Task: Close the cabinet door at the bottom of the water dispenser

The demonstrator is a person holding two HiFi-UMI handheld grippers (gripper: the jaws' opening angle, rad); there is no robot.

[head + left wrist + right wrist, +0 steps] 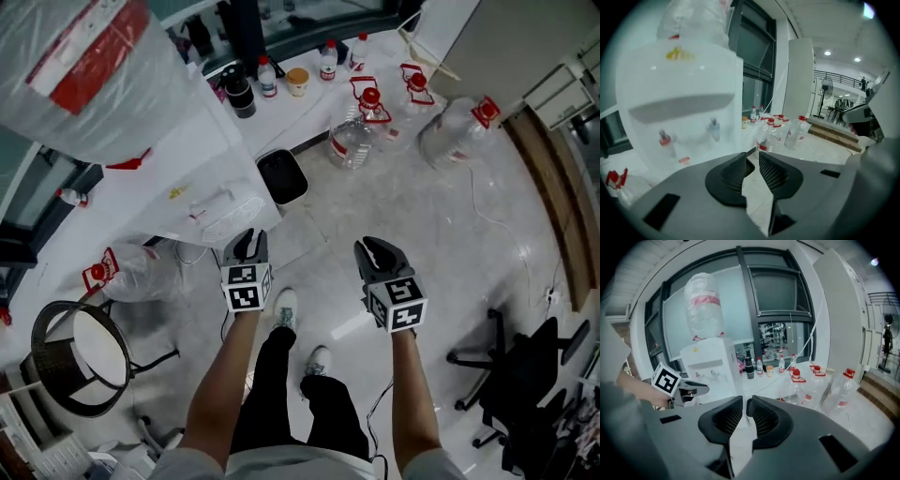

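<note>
The white water dispenser [187, 159] with a big wrapped bottle on top stands at the upper left of the head view. Its front with two taps fills the left gripper view [679, 108] and shows further off in the right gripper view [710, 366]. The bottom cabinet door is hidden in every view. My left gripper [246, 242] is held up close to the dispenser's front, its jaws a narrow gap apart and empty [753, 157]. My right gripper [375, 248] hangs level with it to the right, jaws only a thin slit apart with nothing between them [744, 401].
Large clear water bottles [455, 127] with red caps lie on the floor beyond the grippers. A black bin [281, 175] stands beside the dispenser. A round wire basket [75, 352] is at the lower left, an office chair [525, 375] at the lower right.
</note>
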